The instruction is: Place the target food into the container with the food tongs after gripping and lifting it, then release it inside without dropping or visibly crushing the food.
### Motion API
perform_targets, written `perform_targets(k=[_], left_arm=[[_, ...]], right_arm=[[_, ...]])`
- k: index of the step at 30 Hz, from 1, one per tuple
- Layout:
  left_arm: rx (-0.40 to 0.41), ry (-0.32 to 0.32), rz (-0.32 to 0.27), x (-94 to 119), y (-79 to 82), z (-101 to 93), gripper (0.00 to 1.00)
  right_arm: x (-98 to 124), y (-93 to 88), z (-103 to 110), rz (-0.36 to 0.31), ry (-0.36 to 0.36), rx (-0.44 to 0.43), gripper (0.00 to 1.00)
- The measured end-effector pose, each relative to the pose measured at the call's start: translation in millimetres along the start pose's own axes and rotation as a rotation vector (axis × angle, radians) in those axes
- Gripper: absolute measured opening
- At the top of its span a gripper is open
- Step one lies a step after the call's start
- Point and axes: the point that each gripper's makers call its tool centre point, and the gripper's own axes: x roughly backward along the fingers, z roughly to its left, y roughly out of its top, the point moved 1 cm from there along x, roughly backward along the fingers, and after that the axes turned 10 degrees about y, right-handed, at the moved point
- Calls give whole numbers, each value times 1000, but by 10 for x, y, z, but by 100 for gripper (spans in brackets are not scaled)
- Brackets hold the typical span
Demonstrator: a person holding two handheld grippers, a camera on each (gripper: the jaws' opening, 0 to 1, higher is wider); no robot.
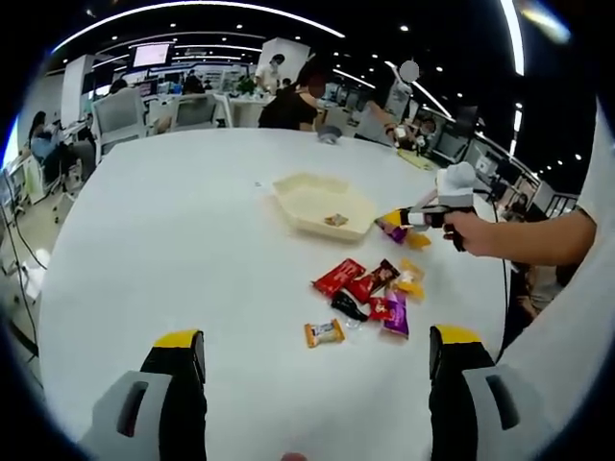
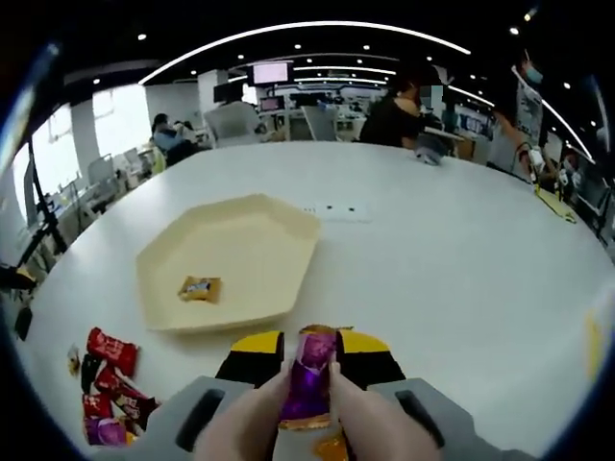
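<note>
A purple foil-wrapped candy [image 2: 309, 376] sits clenched in the right tool [image 2: 307, 357], at six o'clock of the cream hexagonal plastic tray [image 2: 252, 250] holding one orange-wrapped sweet [image 2: 199, 287]; loose wrapped candies [image 1: 370, 288] lie on the white counter [image 1: 192, 240]; left tool [image 1: 317, 351] released, holding nothing.

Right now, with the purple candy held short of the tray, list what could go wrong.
1. The right gripper pinches the purple candy by its wrapper, so it could slip before reaching the tray.
2. The candy sits just outside the tray's near rim; letting go now would probably drop it on the table.
3. A hard squeeze could crush it.
</note>
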Motion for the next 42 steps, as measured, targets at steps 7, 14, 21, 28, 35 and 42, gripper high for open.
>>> perform_targets(k=[7,14,21,28,35,42], left_arm=[[-18,11,-36,126,80,-30,97],[-33,22,-72,298,58,-139,97],[-55,5,-106,395,34,-344,97],[-67,-15,-124,445,-9,-524,97],[-64,-18,-150,473,16,-882,97],[-40,48,-177,547,95,-1253,98]], right_arm=[[84,-27,-4,5,19,-17,20],[397,41,96,-20,59,-3,21],[778,122,238,-62,101,19,21],[1112,158,314,-93,127,33,21],[1596,334,284,-144,189,78,21],[1849,353,205,-160,288,124,21]])
